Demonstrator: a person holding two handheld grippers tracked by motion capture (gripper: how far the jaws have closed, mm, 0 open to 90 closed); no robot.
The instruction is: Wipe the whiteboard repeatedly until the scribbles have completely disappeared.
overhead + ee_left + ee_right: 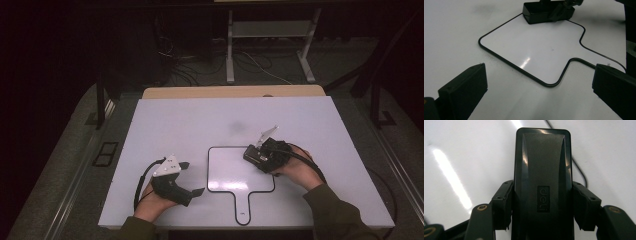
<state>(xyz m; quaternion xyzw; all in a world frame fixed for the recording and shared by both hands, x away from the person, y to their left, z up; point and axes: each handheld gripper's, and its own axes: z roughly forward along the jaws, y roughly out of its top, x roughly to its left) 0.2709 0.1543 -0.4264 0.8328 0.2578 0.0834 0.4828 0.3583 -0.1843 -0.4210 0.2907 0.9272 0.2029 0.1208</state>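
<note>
1. The right gripper [256, 156] sits at about 3 o'clock from the table's centre in the high view, held in the person's right hand [299, 170].
2. Its jaws pinch a black eraser [542, 182] by the two long sides; in the right gripper view both pads press flat against the eraser's body, which extends away from the camera toward 12 o'clock.
3. The eraser rests on a small whiteboard [230, 170] with a black rim and a handle, at the board's 2 o'clock corner in the high view.
4. The whiteboard lies flat on the white table [190, 125], handle pointing to 6 o'clock, toward the person.
5. The left gripper [192, 178] is at about 8 o'clock from the table's centre, held in the left hand [152, 202], just beside the whiteboard's left edge.
6. Its jaws are spread wide; in the left gripper view nothing lies between them, and the whiteboard's near corner shows ahead on the table.
7. In the left gripper view the eraser [541, 12] appears at 12 o'clock, on the board's far edge.
</note>
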